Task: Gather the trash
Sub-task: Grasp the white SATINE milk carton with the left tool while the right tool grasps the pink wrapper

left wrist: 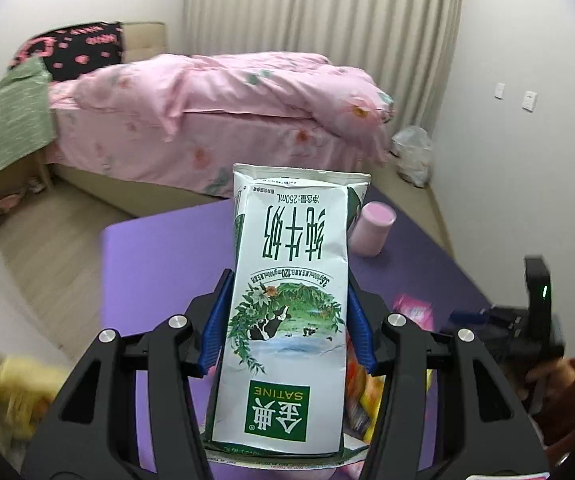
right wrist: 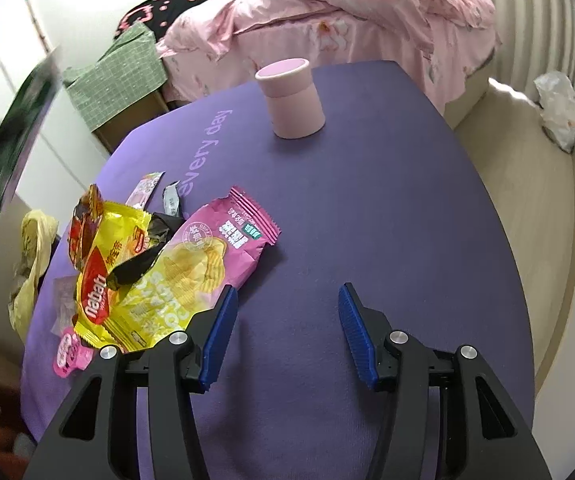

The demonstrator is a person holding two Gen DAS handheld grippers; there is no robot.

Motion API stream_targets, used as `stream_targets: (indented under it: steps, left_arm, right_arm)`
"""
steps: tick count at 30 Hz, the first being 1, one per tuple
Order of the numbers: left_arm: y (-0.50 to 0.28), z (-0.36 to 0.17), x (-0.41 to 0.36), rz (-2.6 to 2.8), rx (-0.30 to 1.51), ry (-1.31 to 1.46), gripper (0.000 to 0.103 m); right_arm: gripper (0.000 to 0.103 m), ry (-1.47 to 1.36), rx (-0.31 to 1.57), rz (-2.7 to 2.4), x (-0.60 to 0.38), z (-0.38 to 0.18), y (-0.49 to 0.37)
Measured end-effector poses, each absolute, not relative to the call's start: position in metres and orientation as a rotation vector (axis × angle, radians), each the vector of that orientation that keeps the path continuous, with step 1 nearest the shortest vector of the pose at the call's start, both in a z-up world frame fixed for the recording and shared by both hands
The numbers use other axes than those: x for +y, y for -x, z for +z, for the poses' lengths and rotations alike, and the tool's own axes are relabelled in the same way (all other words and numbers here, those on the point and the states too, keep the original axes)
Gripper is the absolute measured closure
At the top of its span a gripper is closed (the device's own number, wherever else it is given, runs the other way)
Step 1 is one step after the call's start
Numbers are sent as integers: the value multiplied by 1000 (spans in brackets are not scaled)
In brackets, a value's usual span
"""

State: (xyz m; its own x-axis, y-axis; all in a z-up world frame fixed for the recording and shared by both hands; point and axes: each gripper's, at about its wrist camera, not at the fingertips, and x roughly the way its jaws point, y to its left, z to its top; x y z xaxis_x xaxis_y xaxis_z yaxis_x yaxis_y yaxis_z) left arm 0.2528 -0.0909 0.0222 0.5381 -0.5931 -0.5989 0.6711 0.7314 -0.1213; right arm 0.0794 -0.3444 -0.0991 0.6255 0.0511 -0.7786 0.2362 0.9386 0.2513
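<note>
Above the purple tabletop (right wrist: pixel 367 200), a milk carton (left wrist: pixel 287 300) is held upright and clear of the surface by the left hand-held gripper (left wrist: pixel 287 320), whose blue pads are closed against the carton's two sides about midway up. The carton is judged light and probably empty; its creased, flattened top suggests thin walls that would buckle under a hard squeeze, so a moderate grip across the broad faces seems right.

The right hand-held gripper (right wrist: pixel 285 334) is seen wide open with nothing between its pads, hovering over bare tabletop. At ten o'clock from it, a heap of snack wrappers (right wrist: pixel 127 272) is piled, a pink chip bag (right wrist: pixel 223 248) lying on the side nearest the gripper. These are taken to be very light, limp and slick; a pinch on a crimped end seam is likely to hold better than one on the flat film.

A pink cup (right wrist: pixel 291 100) stands at twelve o'clock, well apart from the wrappers. Open tabletop is left from one to five o'clock, while the heap lies near the nine o'clock edge, where a yellow bag (right wrist: pixel 33 264) hangs just beside the tabletop.
</note>
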Motion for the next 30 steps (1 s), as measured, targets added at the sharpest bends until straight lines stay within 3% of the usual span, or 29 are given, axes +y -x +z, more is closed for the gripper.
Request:
stream_targets:
  steps: [13,22,30]
  left_arm:
    - [-187,-71,3,-445,847,87,54]
    - [-178,-77,-9,-496,863,94,54]
    - [-182,-80,-15,-522,881,112,52]
  right_arm:
    - [53,-215,806,-26,-273,-75,-73]
    - [54,27,915,-146,-266,-94,-66]
    - [53,-344,812,-90,-327,-76,-54]
